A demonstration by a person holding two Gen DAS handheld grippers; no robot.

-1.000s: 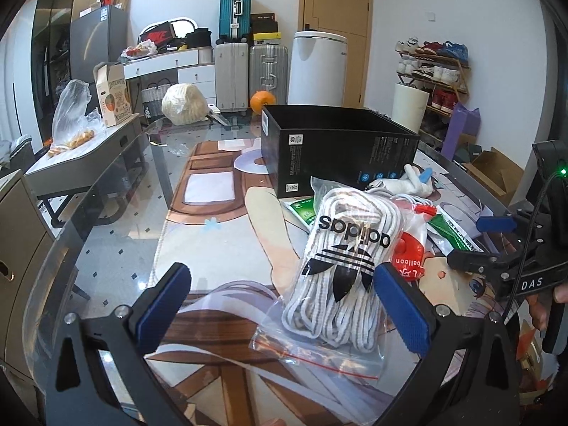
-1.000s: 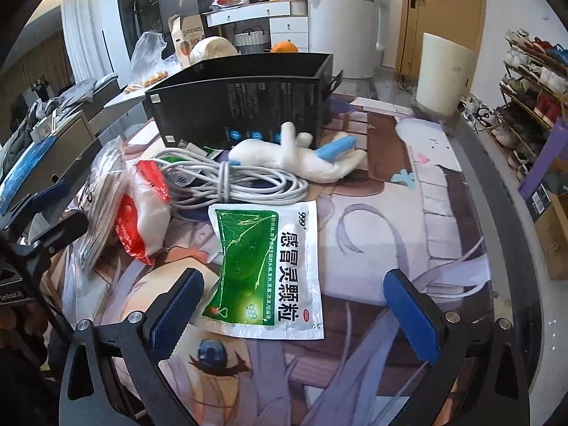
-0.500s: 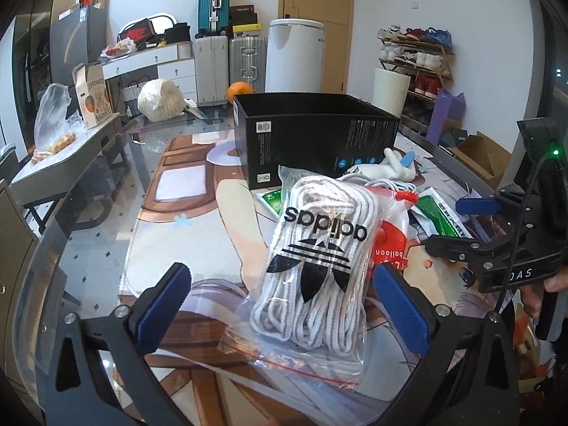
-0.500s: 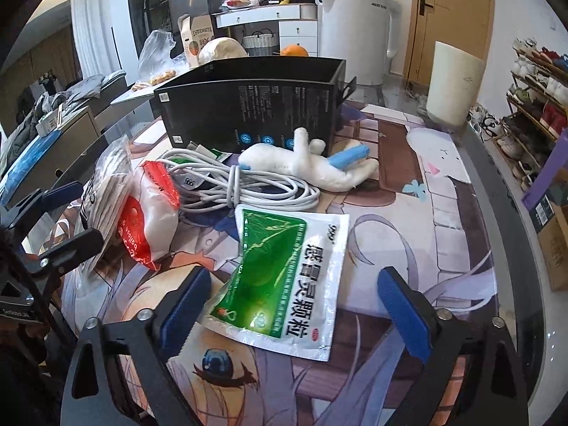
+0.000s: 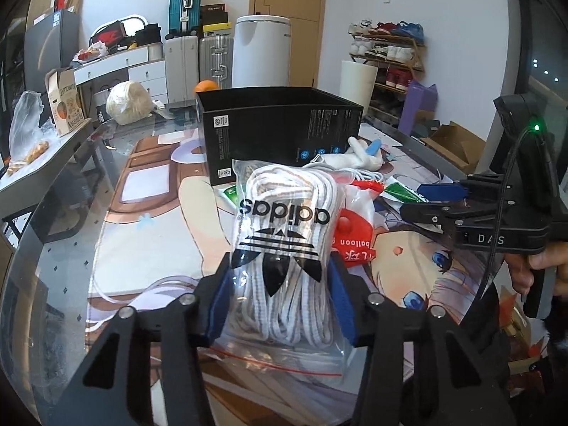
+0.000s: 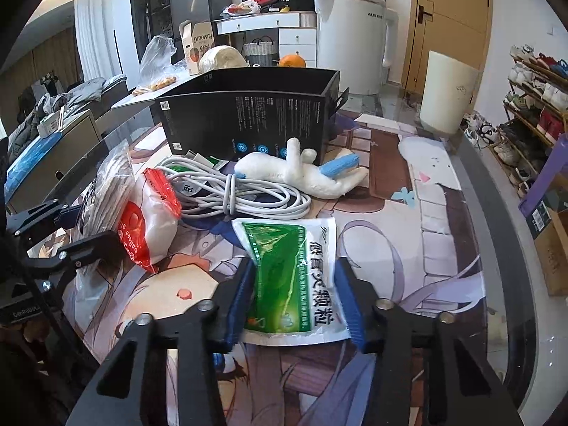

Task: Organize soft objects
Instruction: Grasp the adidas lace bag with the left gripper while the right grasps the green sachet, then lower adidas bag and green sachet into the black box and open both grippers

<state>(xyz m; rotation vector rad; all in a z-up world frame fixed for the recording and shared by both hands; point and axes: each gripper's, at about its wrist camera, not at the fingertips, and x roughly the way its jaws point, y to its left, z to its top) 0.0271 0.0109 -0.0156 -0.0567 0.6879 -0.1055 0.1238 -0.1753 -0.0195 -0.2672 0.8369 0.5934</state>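
On counter, in front of open black box point(image 5: 280, 131): both jaws, wide apart half second ago, now closed on targets. Your left gripper point(image 5: 280, 305) clamps adidas bag of white laces point(image 5: 284, 245) at lower half. Your right gripper point(image 6: 296, 301) clamps green medicine sachet point(image 6: 294, 277) by near end. Both items not yet lifted off counter mat point(image 6: 408, 248). Judgement: grasp step complete; next, lift and carry to box. Plush rabbit point(image 6: 301, 174), cable coil point(image 6: 234, 195), red balloon pack point(image 6: 149, 227) remain unsorted.
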